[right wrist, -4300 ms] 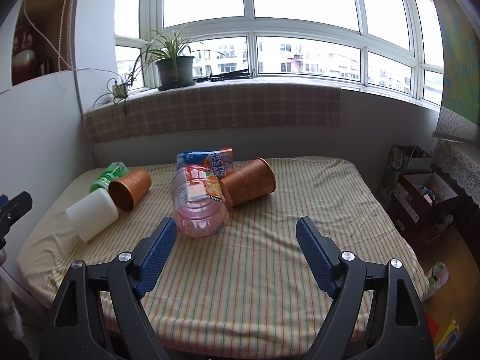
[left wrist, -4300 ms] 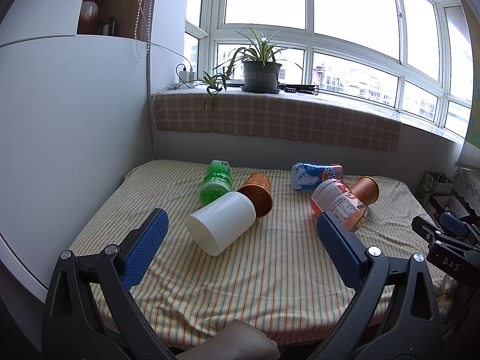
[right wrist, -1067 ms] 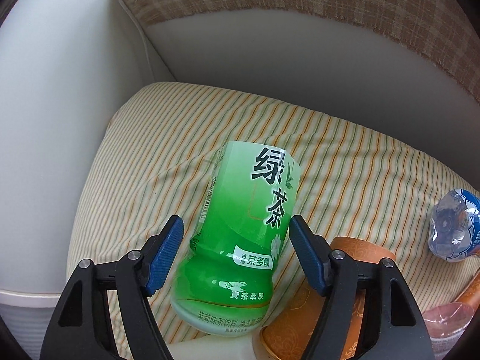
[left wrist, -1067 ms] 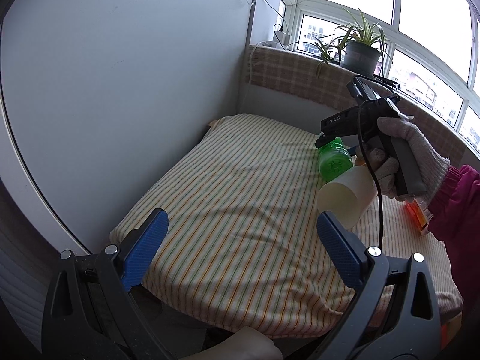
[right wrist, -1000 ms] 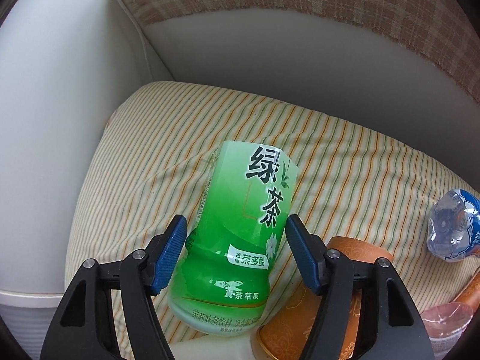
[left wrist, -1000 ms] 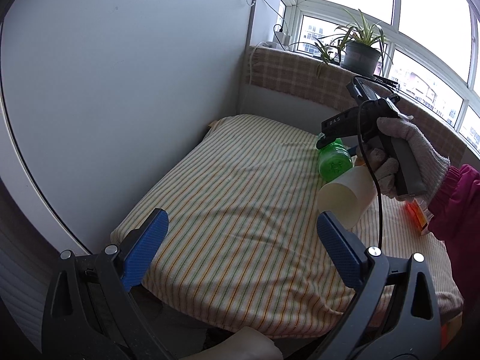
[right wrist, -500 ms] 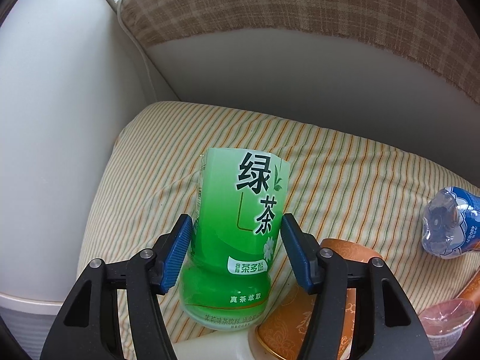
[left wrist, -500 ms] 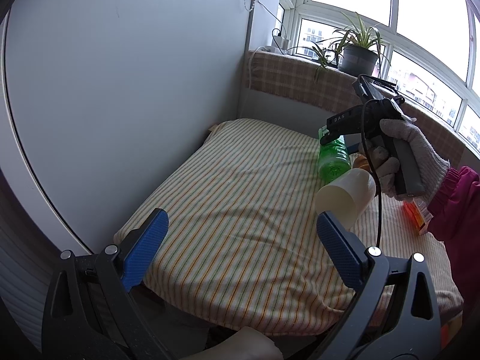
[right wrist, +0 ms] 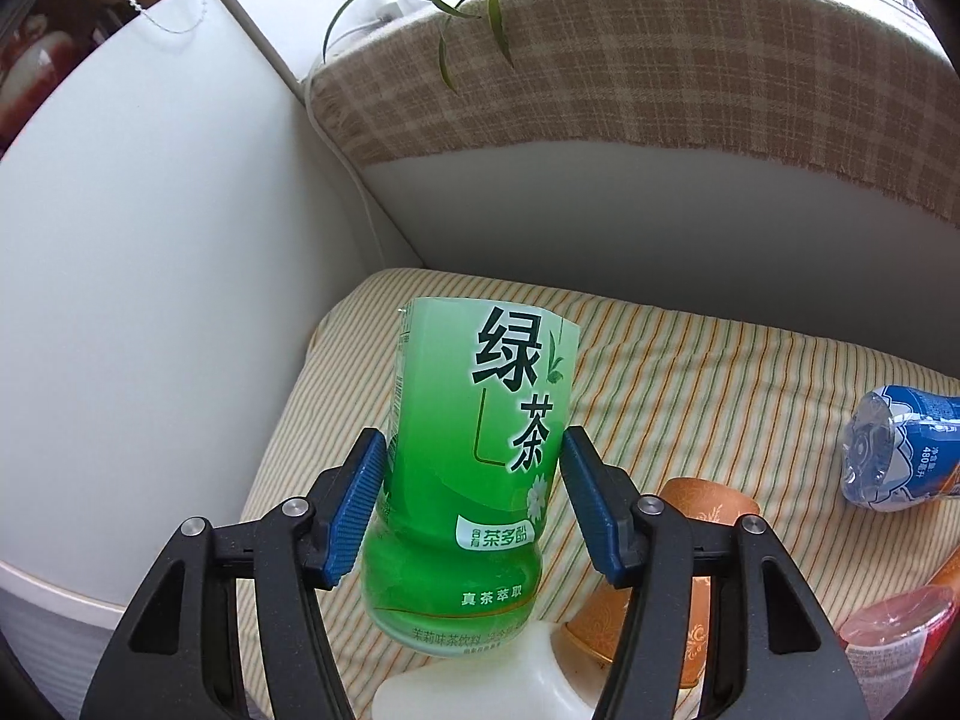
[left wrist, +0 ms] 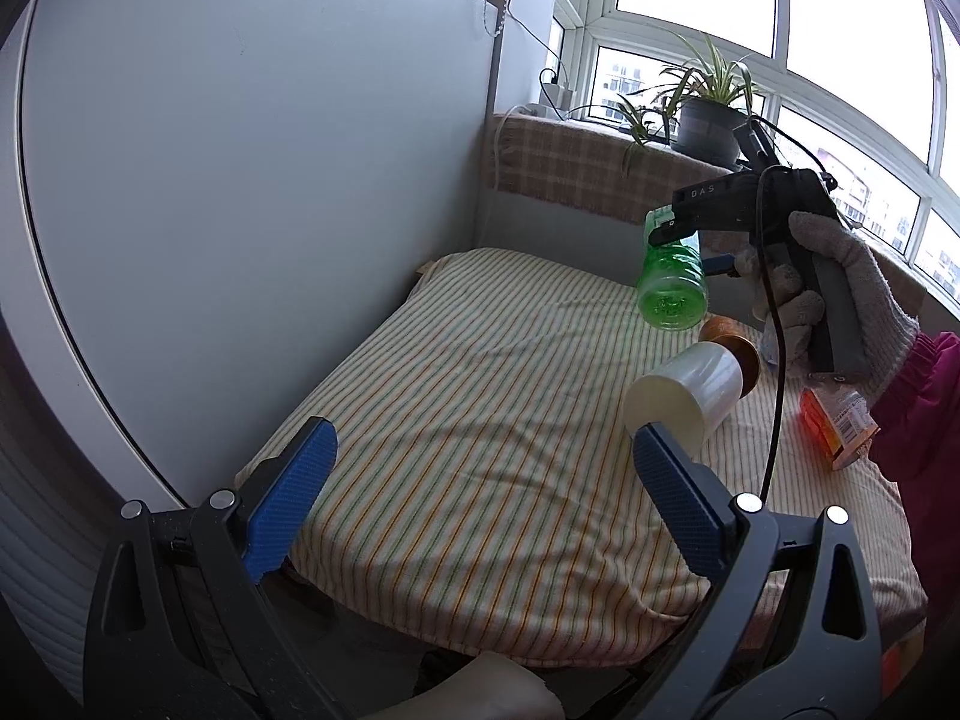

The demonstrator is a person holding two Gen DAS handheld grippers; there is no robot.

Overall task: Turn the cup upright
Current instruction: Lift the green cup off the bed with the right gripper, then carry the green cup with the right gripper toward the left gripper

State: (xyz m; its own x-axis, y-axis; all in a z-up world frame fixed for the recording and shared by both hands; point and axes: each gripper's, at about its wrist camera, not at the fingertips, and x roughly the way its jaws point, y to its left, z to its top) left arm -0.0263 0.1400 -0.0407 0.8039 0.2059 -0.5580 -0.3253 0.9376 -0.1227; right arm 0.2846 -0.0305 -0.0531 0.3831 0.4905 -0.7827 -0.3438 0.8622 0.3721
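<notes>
A green tea-label cup [right wrist: 474, 468] cut from a bottle hangs above the striped cushion [right wrist: 690, 360], with my right gripper [right wrist: 474, 498] shut on its sides. In the left wrist view the same green cup [left wrist: 671, 282] is lifted clear of the cushion, tilted with its base toward me, held by the right gripper [left wrist: 681, 234] in a gloved hand [left wrist: 840, 276]. My left gripper [left wrist: 480, 492] stands open over the cushion's near left edge with nothing between its fingers. A white cup [left wrist: 690, 396] lies on its side below the green one.
A copper cup [right wrist: 678, 552] lies on its side beside the white cup [right wrist: 480, 684]. A blue-label bottle piece [right wrist: 900, 450] and a pink one [right wrist: 894, 630] lie at the right. A white cabinet wall [left wrist: 240, 180] bounds the cushion's left; a plaid-covered sill [right wrist: 600, 78] with a plant runs behind.
The right gripper has shut on the green cup and raised it off the cushion, tipping it more upright. The left gripper has stayed open, shifting only slightly.
</notes>
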